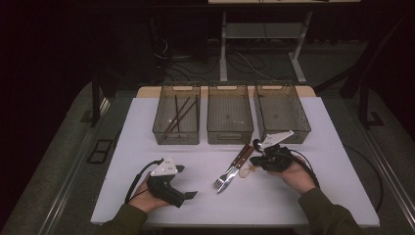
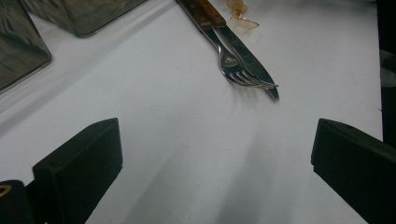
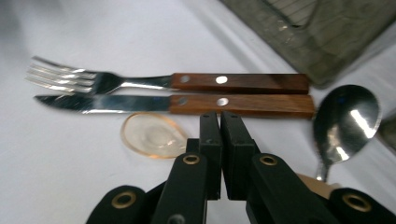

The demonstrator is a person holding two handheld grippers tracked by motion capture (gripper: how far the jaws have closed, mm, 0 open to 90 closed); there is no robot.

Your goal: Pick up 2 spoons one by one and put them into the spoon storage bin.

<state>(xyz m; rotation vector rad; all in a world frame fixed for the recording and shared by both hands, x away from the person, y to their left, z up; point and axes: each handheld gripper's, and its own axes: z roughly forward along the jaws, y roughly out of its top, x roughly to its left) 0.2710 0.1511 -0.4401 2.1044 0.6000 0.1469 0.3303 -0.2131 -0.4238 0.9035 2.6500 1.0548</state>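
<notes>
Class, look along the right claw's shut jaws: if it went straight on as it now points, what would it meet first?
Most likely the knife: the right claw, jaws shut, points at its wooden handle, with the fork just beyond. Depth is unclear, so it might reach the white table first.

The right gripper (image 3: 219,126) has its 2 black jaws pressed together above the white tabletop (image 3: 70,177). Beyond them a wood-handled knife (image 3: 187,103) and fork (image 3: 177,80) lie side by side. A small clear plastic spoon (image 3: 152,135) lies near the jaws, a metal spoon (image 3: 345,121) beside the knife's handle, and a grey bin (image 3: 322,32) beyond.
</notes>
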